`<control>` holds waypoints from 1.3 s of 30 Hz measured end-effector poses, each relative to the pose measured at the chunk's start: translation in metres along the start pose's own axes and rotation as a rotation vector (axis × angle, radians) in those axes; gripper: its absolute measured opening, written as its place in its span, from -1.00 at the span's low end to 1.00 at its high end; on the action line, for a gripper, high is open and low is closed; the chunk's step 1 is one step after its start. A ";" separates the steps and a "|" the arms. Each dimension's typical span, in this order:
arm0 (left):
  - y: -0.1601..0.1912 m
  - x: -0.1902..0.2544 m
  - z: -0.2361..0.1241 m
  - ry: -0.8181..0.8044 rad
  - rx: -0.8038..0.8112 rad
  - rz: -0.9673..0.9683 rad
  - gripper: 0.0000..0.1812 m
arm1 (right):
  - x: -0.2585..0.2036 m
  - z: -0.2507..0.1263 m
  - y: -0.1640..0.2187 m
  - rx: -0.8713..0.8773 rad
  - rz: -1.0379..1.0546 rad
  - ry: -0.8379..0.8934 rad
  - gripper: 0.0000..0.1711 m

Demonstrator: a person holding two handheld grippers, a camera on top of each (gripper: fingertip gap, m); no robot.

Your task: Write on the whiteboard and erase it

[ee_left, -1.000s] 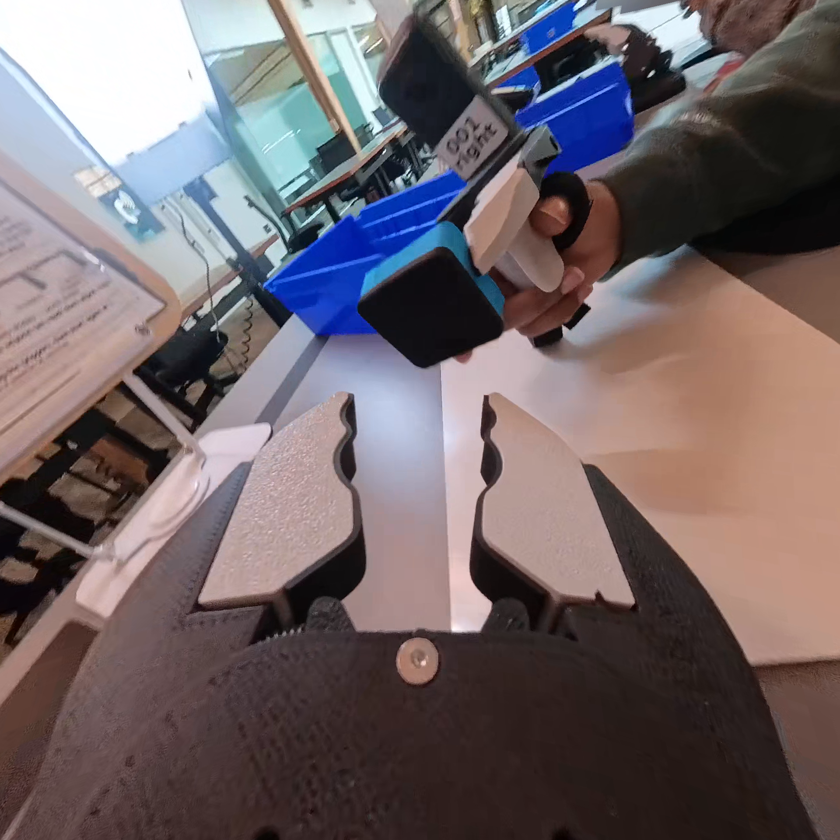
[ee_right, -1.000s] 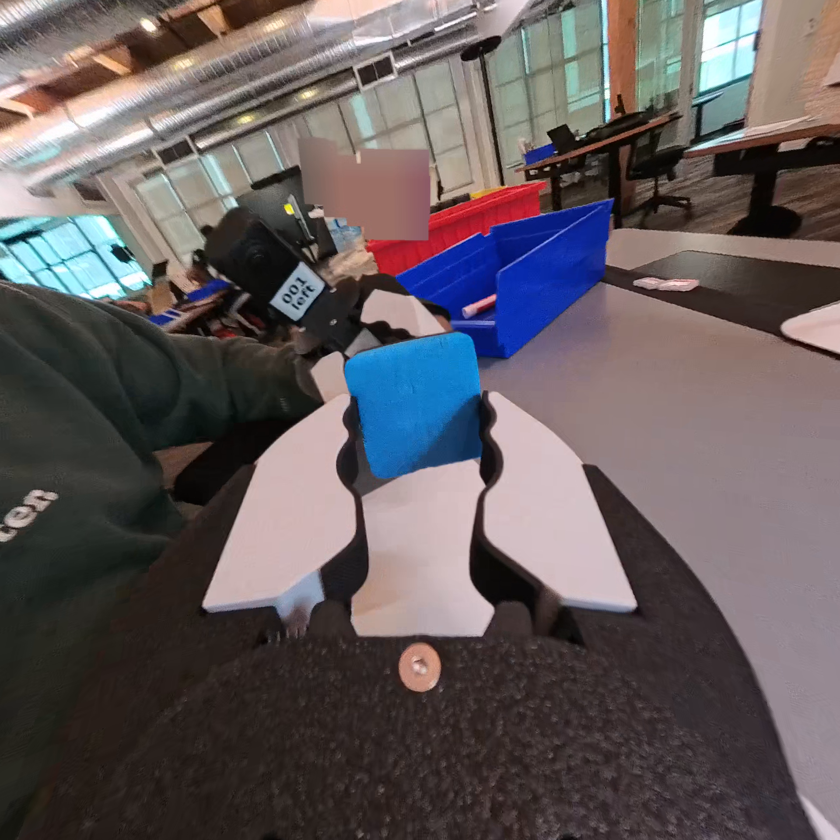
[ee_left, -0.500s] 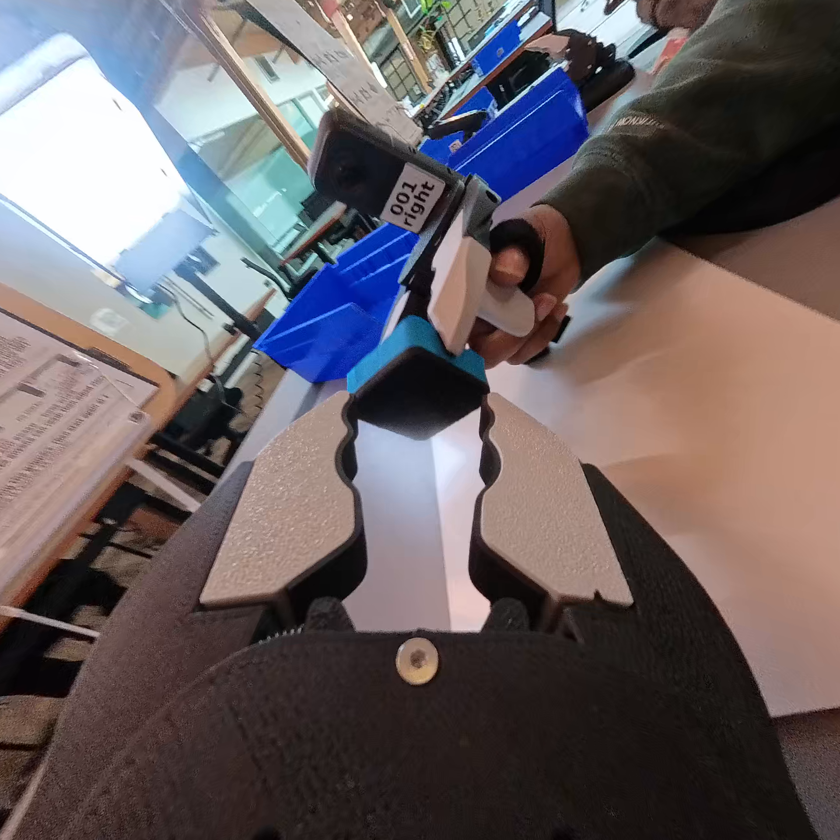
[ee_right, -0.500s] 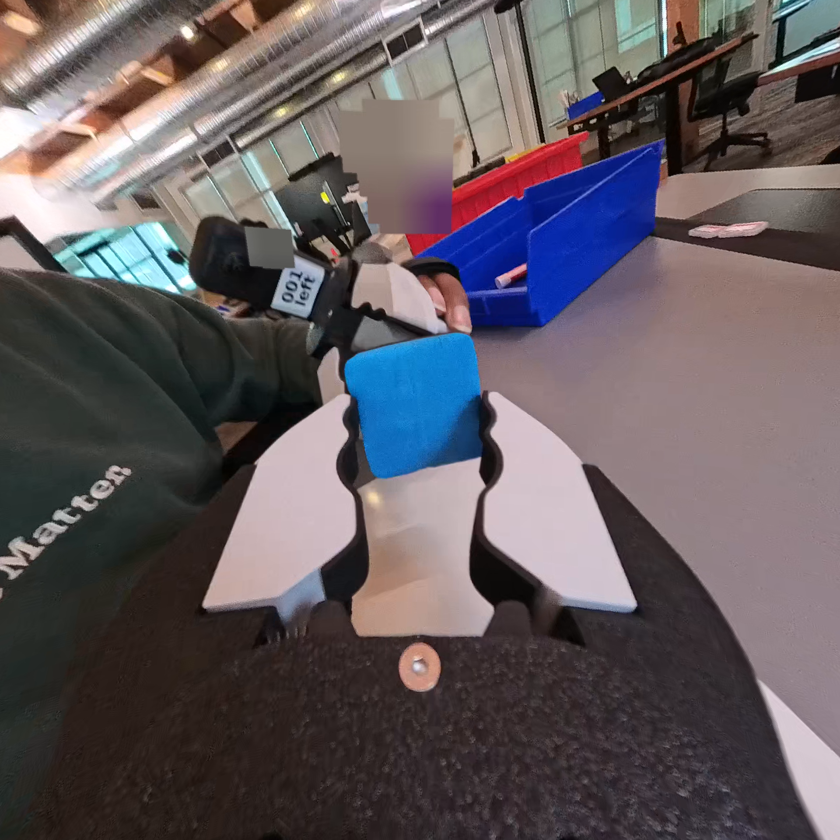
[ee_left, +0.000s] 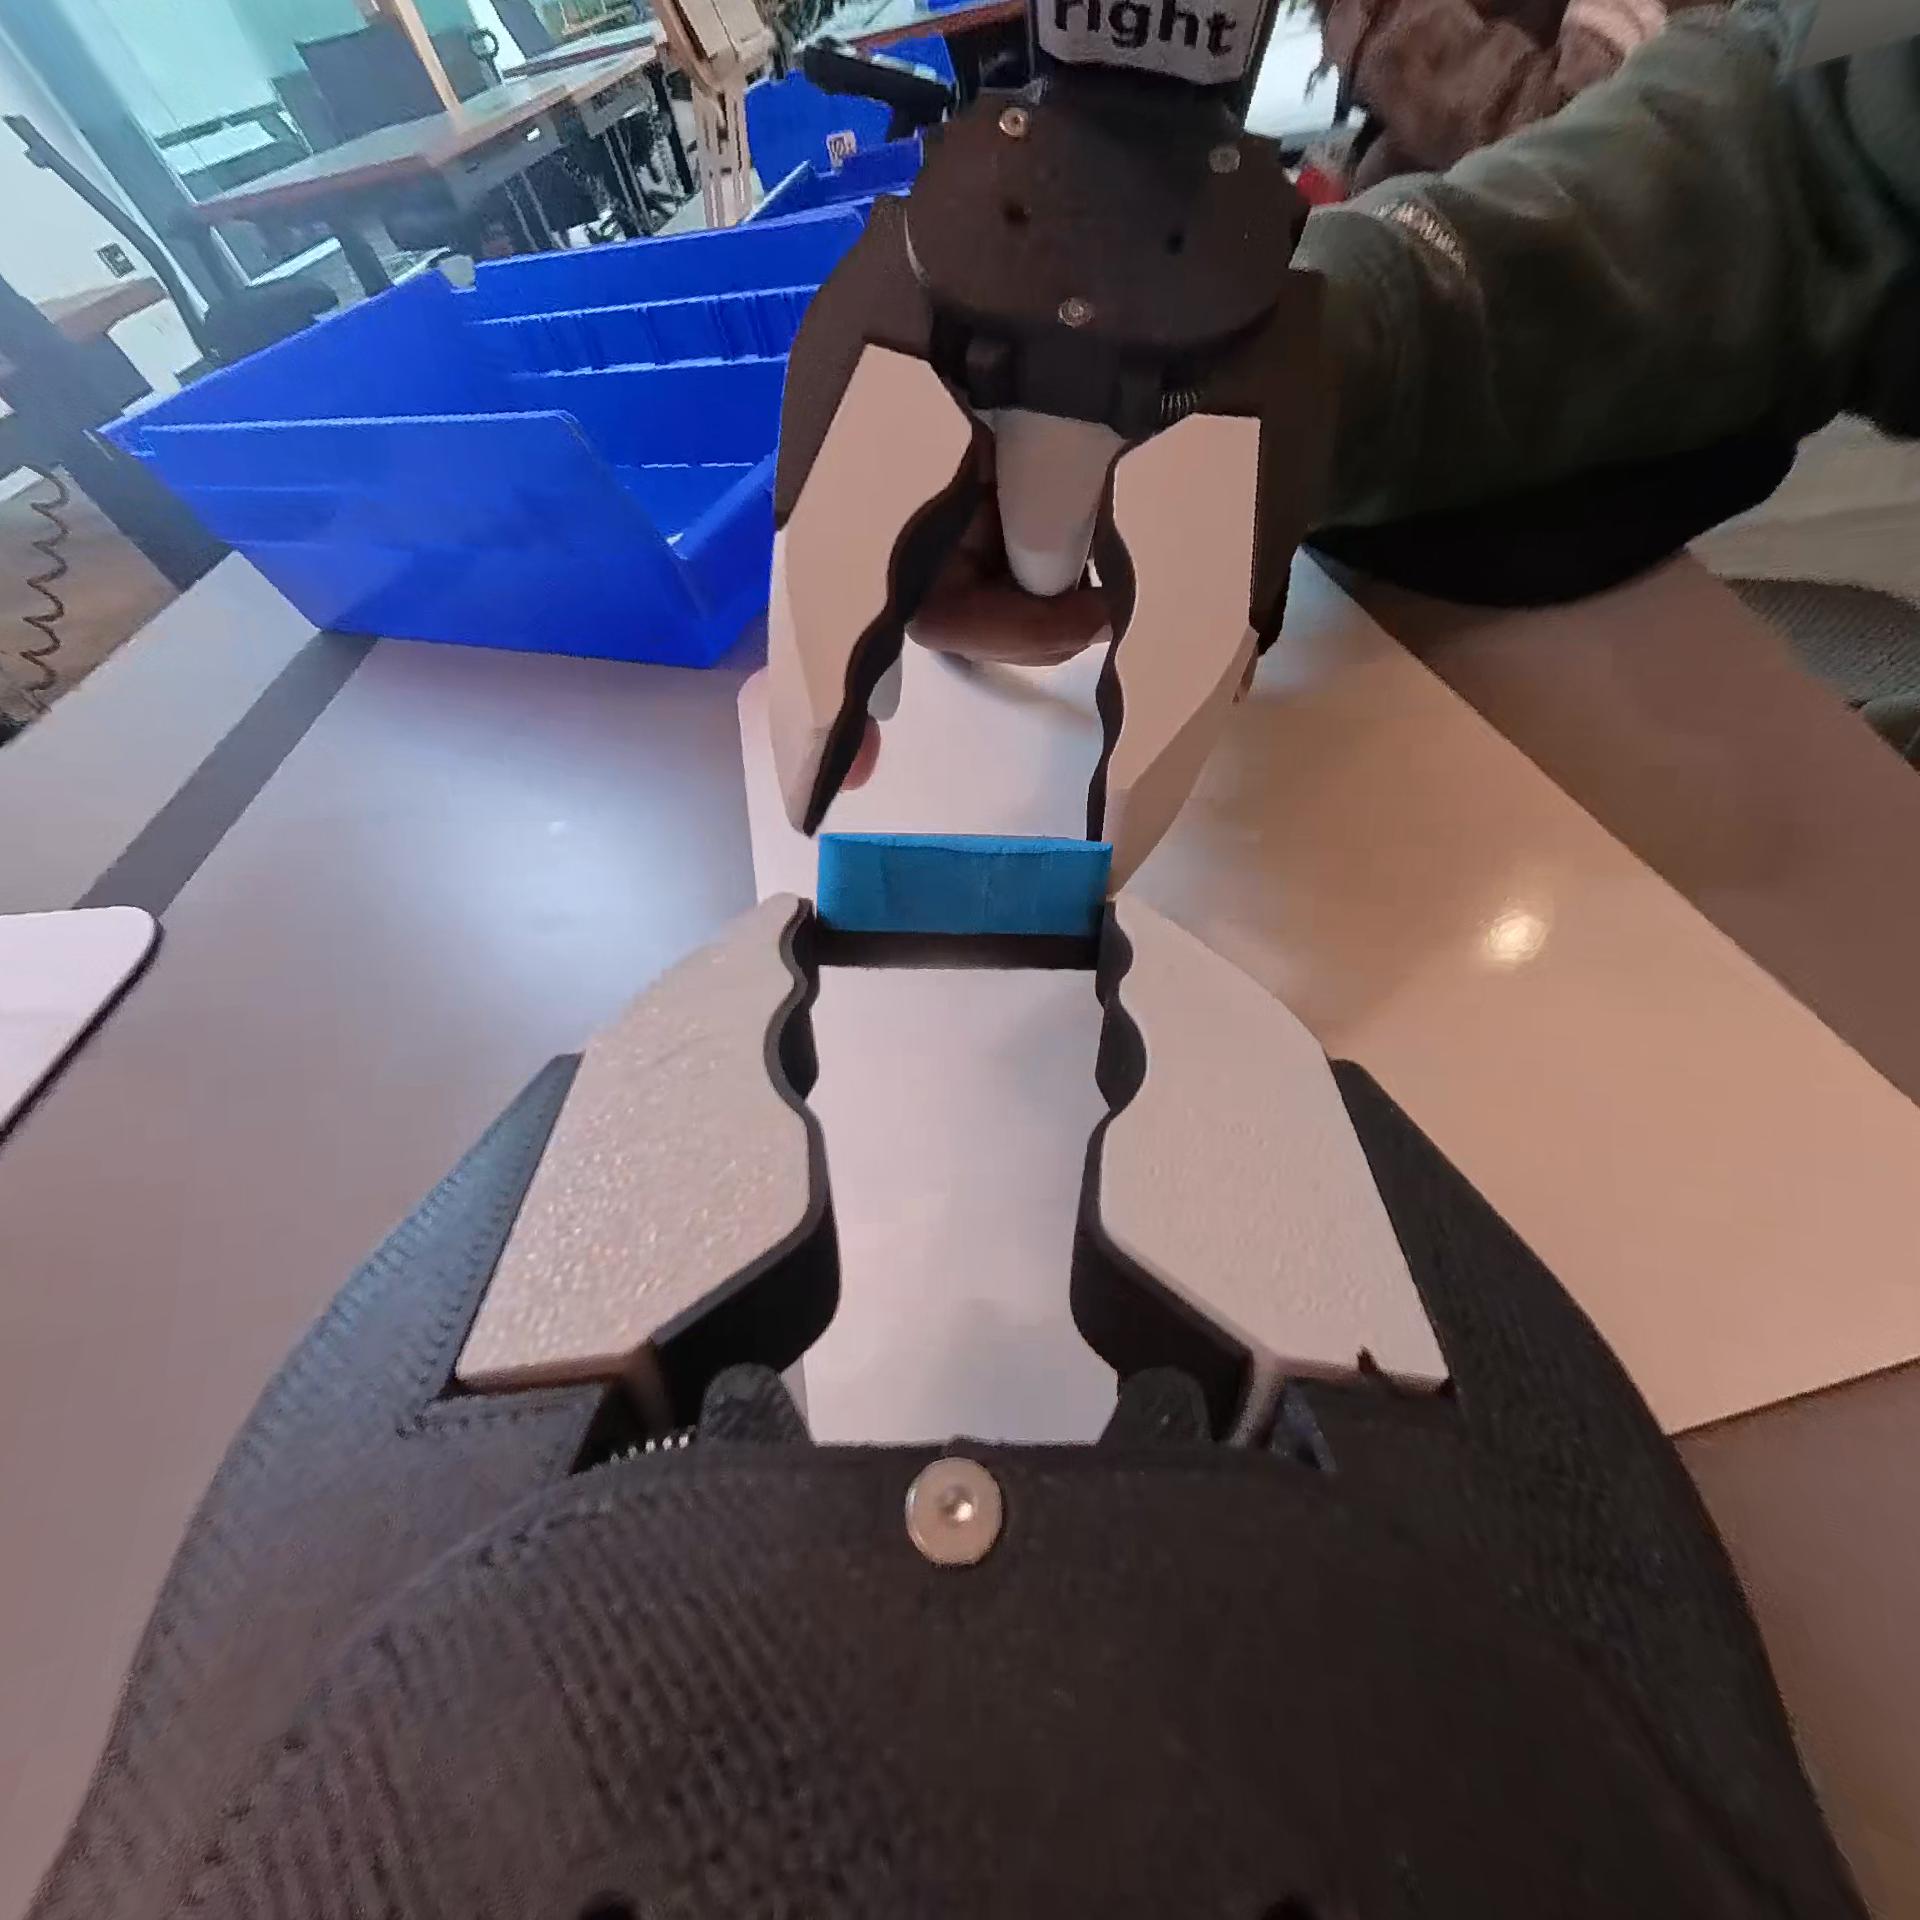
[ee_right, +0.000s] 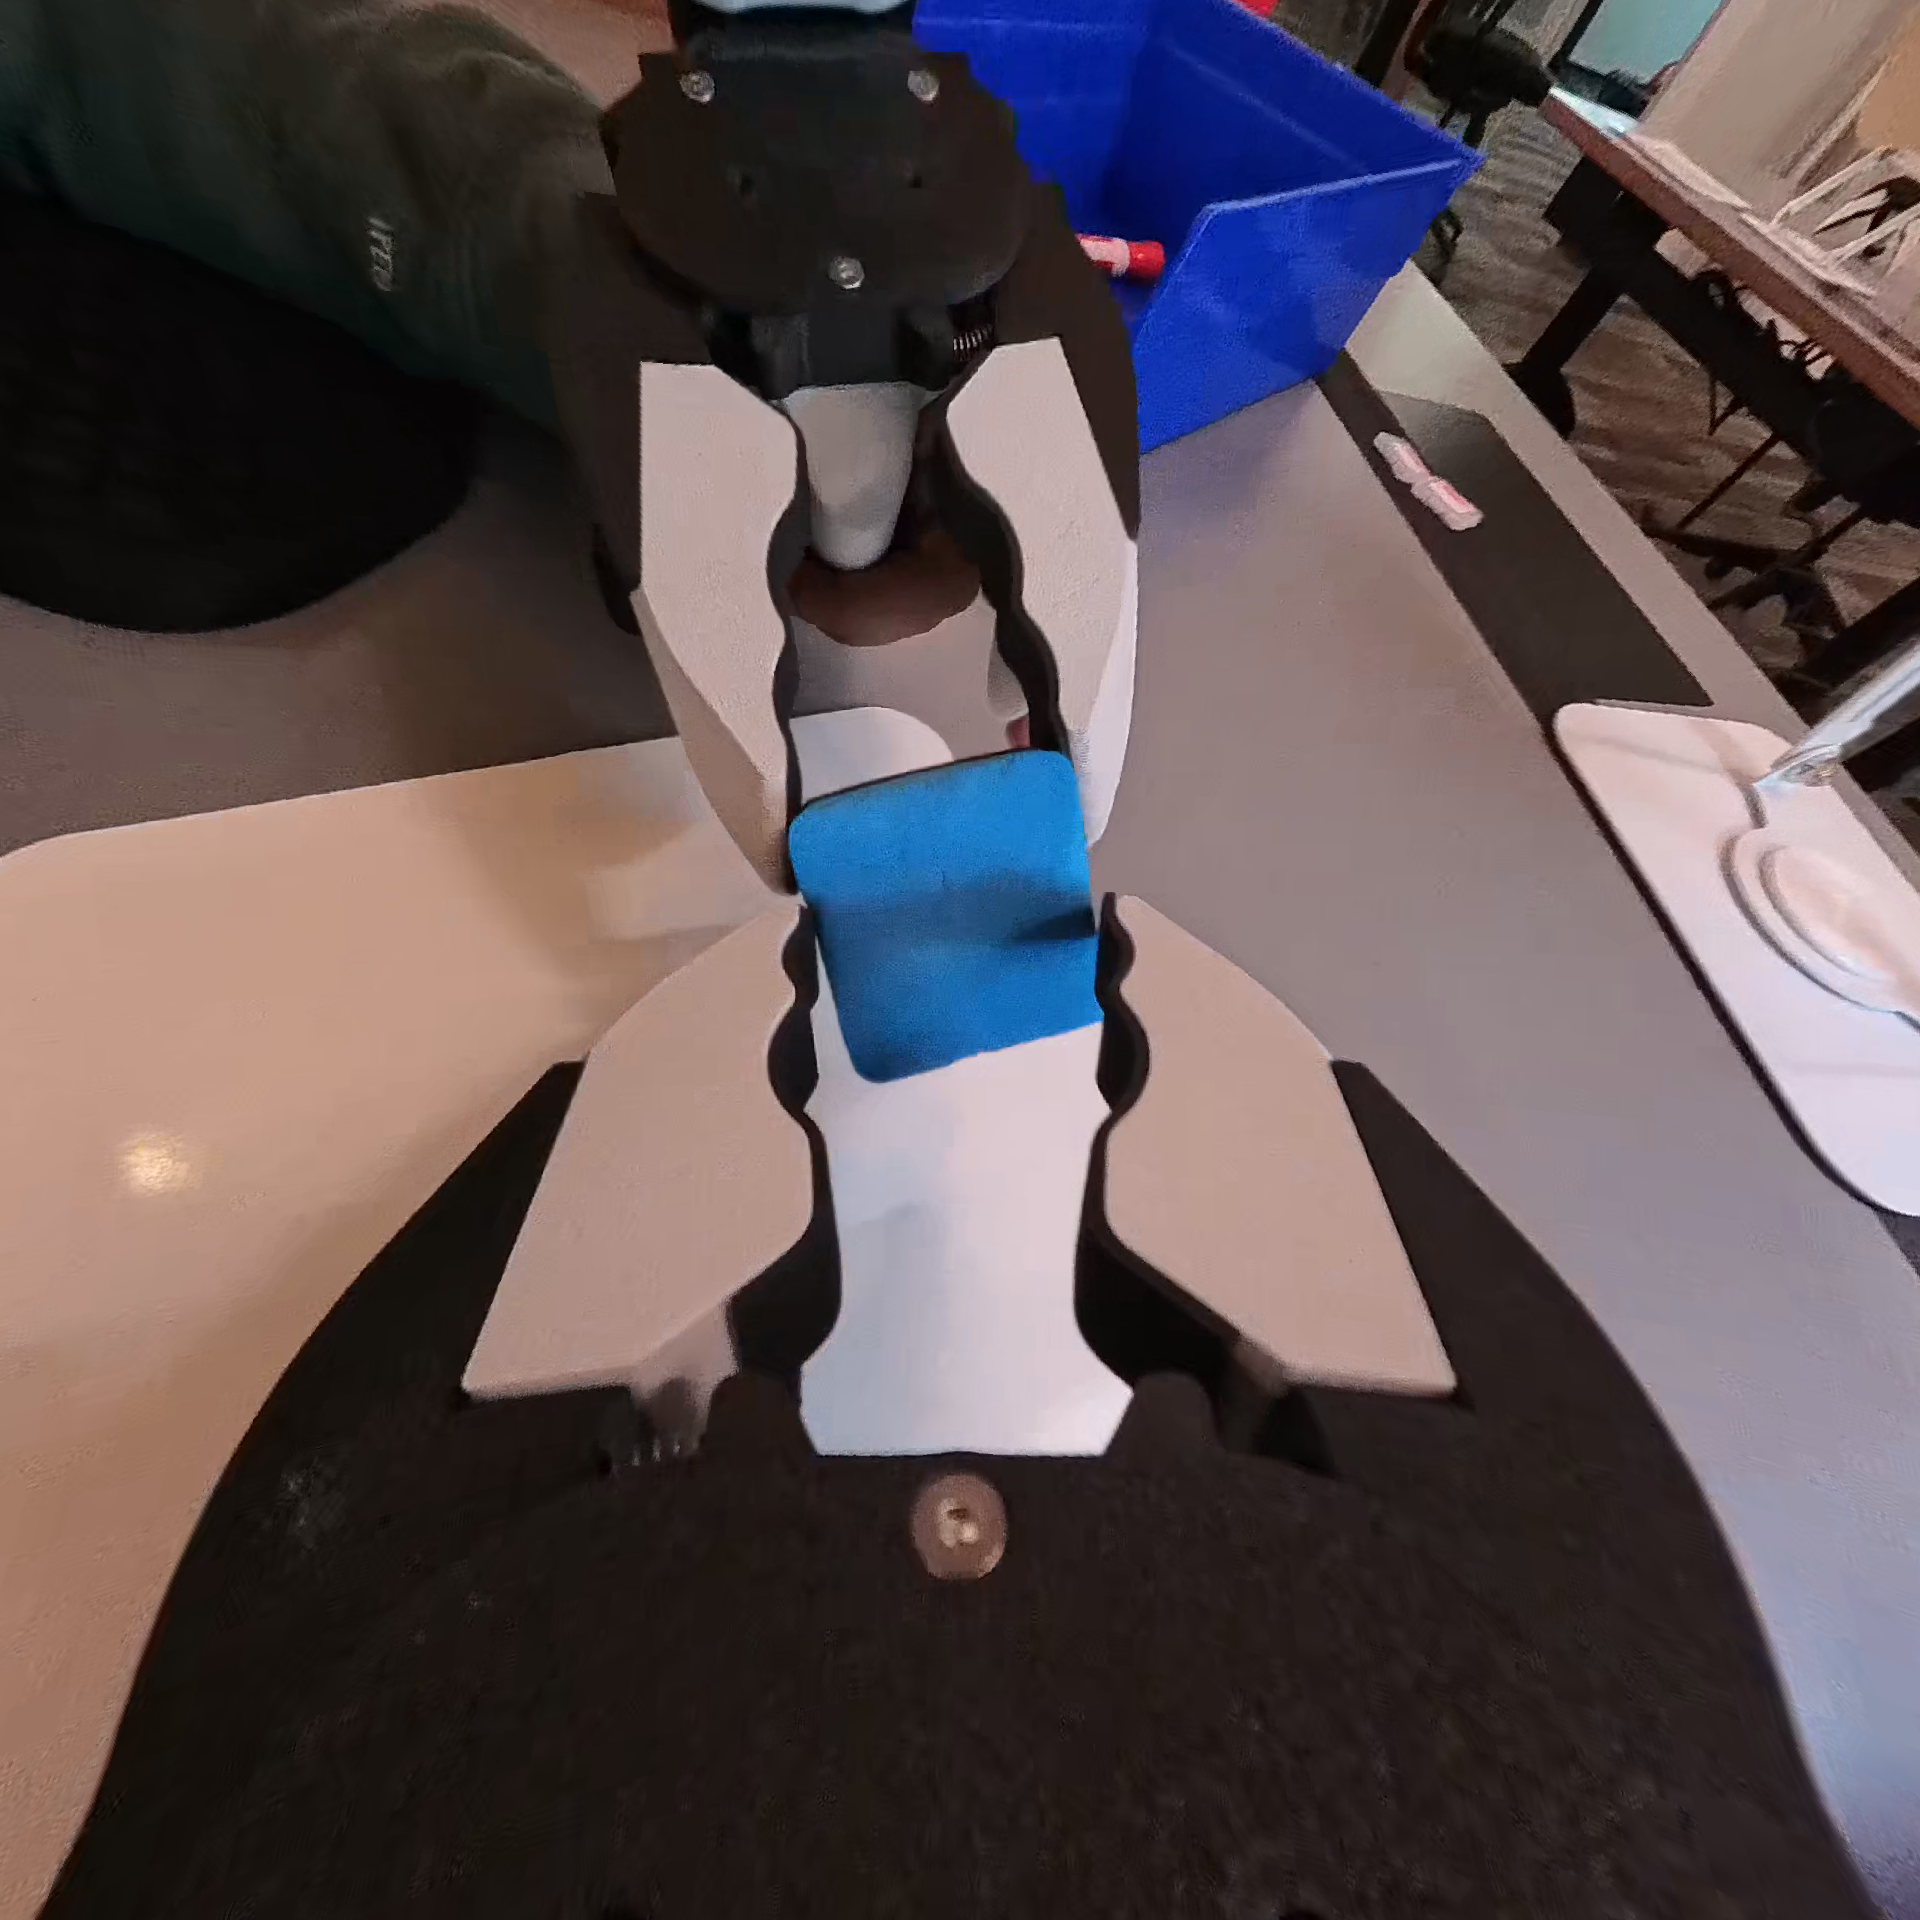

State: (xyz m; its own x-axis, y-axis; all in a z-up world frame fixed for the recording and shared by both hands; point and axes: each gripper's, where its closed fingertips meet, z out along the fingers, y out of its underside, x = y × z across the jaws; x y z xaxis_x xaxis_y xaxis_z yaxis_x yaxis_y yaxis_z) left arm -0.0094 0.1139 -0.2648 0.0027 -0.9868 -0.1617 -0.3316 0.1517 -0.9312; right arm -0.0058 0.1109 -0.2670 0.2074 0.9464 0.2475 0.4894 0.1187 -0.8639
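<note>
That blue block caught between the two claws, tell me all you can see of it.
The eraser is a squarish block with rounded corners: soft-looking blue foam on top, a thin black layer beneath. It sits over the whiteboard, slightly skewed. The right gripper and left gripper meet at it from opposite ends, fingertips at its sides. Which one grips cannot be told.
</note>
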 end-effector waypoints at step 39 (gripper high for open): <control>-0.015 -0.027 -0.033 -0.179 0.188 -0.100 -1.00 | 0.130 -0.078 -0.093 -0.007 0.080 0.461 -0.41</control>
State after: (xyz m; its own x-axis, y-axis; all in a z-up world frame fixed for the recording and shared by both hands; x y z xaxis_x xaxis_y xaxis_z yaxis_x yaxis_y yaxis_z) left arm -0.0359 0.1366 -0.2360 0.1988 -0.9743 -0.1059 -0.1406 0.0785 -0.9869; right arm 0.0420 0.1995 -0.1206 0.5991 0.7199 0.3504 0.4615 0.0471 -0.8859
